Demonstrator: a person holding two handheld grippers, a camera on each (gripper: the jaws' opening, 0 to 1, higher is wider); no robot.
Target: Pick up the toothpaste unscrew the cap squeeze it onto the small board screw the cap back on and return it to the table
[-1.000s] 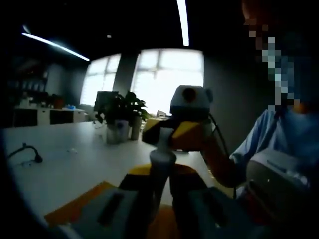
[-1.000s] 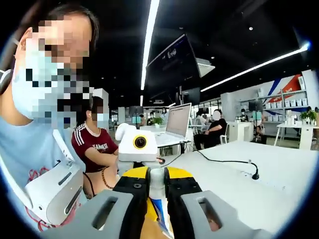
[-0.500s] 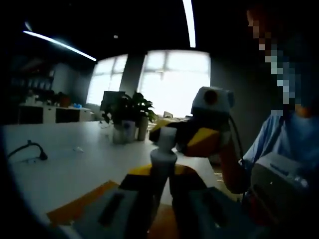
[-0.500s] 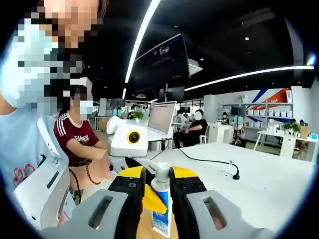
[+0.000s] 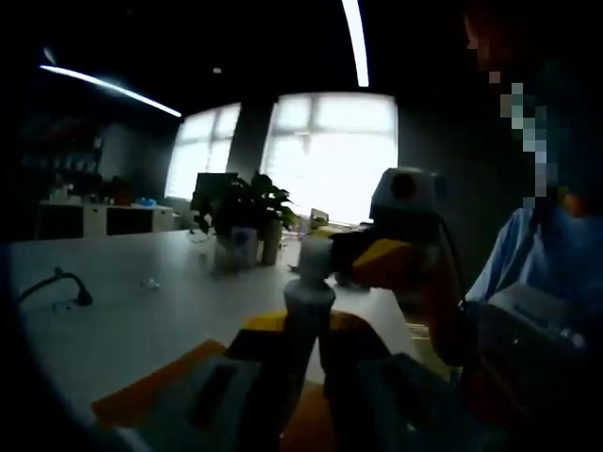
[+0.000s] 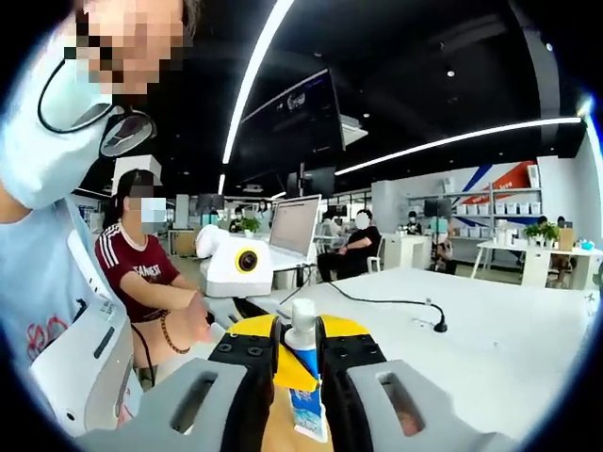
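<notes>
The toothpaste tube [image 5: 309,306] stands upright between the jaws of my left gripper [image 5: 306,358], which is shut on it. Its white cap [image 5: 316,252] sticks up above them. My right gripper [image 5: 363,262] comes in from the right at cap height. In the right gripper view, my right gripper [image 6: 298,353] has its black jaws close on either side of the cap [image 6: 301,318]. The tube's blue-printed body [image 6: 306,405] hangs below the cap. The cap sits on the tube's neck; I cannot tell how far it is unscrewed.
A white table [image 5: 141,311] spreads to the left, with a potted plant [image 5: 236,212] and a cable [image 5: 66,282]. An orange flat board [image 5: 151,388] lies under the left gripper. A laptop [image 6: 292,226], another cable [image 6: 396,303] and a seated person [image 6: 141,273] are beyond.
In the left gripper view the right gripper's body has swung from over the cap to its right side. In the right gripper view more of the tube's blue label has come into sight.
</notes>
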